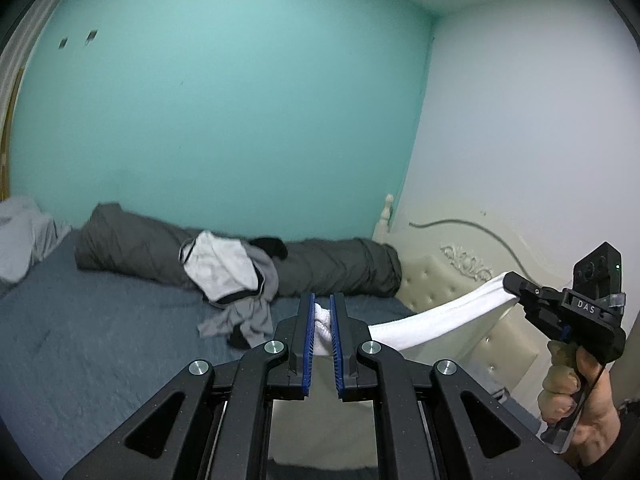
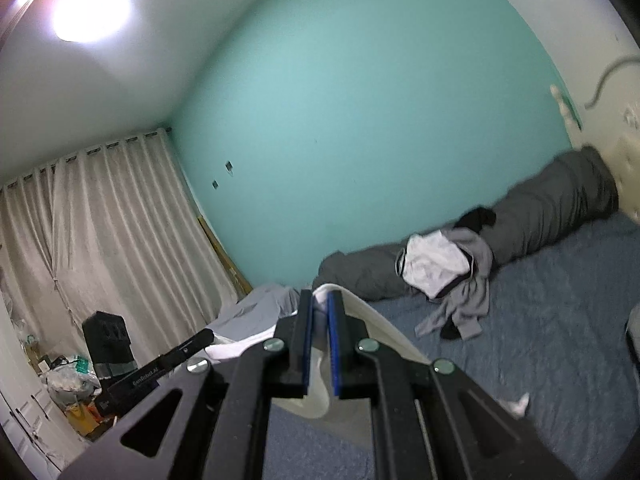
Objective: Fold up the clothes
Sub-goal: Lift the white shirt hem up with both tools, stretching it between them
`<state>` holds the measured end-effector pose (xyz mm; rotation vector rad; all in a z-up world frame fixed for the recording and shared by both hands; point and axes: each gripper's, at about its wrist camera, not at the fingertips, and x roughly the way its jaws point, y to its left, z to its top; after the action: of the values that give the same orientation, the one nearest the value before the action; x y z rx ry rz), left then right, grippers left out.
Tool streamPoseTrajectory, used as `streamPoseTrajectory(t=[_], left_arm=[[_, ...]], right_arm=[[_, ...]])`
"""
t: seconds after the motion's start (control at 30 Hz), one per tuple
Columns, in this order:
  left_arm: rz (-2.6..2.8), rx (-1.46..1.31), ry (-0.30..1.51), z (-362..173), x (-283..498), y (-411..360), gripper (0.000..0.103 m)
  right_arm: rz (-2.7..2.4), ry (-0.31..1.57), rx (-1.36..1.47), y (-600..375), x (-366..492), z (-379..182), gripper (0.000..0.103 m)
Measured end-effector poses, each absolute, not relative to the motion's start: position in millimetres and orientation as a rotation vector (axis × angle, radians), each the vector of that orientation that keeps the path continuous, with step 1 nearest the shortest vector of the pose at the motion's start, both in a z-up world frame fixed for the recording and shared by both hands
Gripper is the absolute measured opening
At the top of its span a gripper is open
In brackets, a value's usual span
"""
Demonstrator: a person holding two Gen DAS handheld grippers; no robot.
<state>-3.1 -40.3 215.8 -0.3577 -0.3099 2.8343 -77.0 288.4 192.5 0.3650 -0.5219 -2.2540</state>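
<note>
Left hand-held gripper (image 1: 323, 322) pinches a bunched end of the white garment (image 1: 432, 316); blue pads (image 1: 307, 344) clamp the fabric. Right hand-held gripper (image 2: 320, 312) pinches the other end, cloth squeezed between its fingers. Garment is stretched between the two, raised above the bed (image 1: 100, 340). Farther back: pile of grey, white and black clothes (image 1: 236, 280) on the blue sheet, touching a rolled dark-grey duvet (image 1: 132, 244) along the teal wall (image 1: 224, 100).
</note>
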Motion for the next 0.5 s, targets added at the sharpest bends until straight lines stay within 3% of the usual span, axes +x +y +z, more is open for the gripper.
streamPoseTrajectory(t=[0.5], left_arm=[[2.874, -0.16, -0.218, 338.9, 70.8, -28.8, 0.008]], right_arm=[[-2.288, -0.394, 0.193, 288.4, -17.4, 311.3, 0.006]])
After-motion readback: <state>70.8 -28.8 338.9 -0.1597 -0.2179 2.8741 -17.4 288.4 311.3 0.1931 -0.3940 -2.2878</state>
